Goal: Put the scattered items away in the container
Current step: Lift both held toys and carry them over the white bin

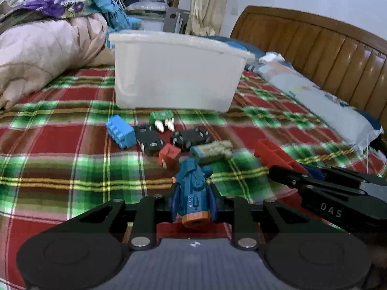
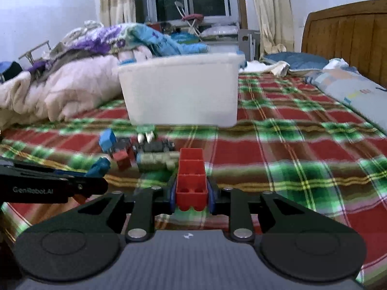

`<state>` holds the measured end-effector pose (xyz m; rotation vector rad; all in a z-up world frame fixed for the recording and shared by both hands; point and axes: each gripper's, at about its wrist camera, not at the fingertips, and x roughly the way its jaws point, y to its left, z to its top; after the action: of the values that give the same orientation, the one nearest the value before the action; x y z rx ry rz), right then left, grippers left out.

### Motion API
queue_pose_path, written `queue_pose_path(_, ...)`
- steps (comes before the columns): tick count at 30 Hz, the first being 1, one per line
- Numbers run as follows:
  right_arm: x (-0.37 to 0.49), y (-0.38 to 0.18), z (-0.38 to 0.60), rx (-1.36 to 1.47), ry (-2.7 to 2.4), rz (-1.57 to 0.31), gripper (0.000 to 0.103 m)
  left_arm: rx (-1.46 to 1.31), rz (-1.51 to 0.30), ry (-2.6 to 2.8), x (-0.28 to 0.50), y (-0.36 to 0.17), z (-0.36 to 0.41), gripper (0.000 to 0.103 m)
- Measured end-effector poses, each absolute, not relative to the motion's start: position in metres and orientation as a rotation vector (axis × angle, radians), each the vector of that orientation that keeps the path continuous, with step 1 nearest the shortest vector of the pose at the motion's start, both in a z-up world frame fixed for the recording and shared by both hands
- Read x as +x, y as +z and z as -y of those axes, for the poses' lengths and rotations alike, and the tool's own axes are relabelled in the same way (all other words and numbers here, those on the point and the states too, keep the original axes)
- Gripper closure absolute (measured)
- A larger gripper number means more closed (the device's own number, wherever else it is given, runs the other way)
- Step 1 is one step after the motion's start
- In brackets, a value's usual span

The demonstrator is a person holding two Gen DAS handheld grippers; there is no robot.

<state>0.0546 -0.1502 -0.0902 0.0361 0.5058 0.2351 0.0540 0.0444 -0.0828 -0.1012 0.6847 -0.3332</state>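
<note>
The left gripper (image 1: pixel 193 199) is closed on a blue rocket (image 1: pixel 192 193), which stands between its fingers with the orange nozzle end toward the camera and the nose pointing ahead. The right gripper (image 2: pixel 192 193) is clamped on a long red block (image 2: pixel 191 178), open cells up, reaching forward past the fingertips. In the left view the right gripper (image 1: pixel 297 176) shows off to the right with the red block (image 1: pixel 275 154) sticking out of it; in the right view the left gripper (image 2: pixel 96 181) shows off to the left with the rocket (image 2: pixel 99 166) in it. Just ahead of both, on the plaid blanket (image 1: pixel 60 149), lie loose toys in a cluster: a small red block (image 1: pixel 168 155), a grey-green block (image 1: pixel 211 151), two black chassis pieces (image 1: pixel 169 139), a light blue block (image 1: pixel 121 131) and a green piece (image 1: pixel 161 118) with white pegs. Beyond them stands the white bin (image 1: pixel 176 77), upright; its inside is hidden. Left of the bin is a heap of quilts (image 1: pixel 43 55), right of it a pillow (image 1: pixel 321 101) and a wooden headboard (image 1: pixel 314 41).
</note>
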Motion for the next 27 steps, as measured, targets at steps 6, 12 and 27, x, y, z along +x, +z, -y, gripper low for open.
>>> queue_pose_path(6, 0.055, -0.069, 0.147, 0.047, 0.254, -0.451, 0.076, -0.109, -0.636, -0.332, 0.058, -0.061, -0.047, 0.075)
queue_pose_path(12, 0.056, -0.054, 0.145, 0.044, 0.263, -0.414, 0.076, -0.105, -0.596, -0.329, 0.063, -0.044, -0.049, 0.075)
queue_pose_path(27, 0.054, -0.041, 0.144, 0.056, 0.274, -0.385, 0.076, -0.095, -0.551, -0.339, 0.069, -0.024, -0.046, 0.075)
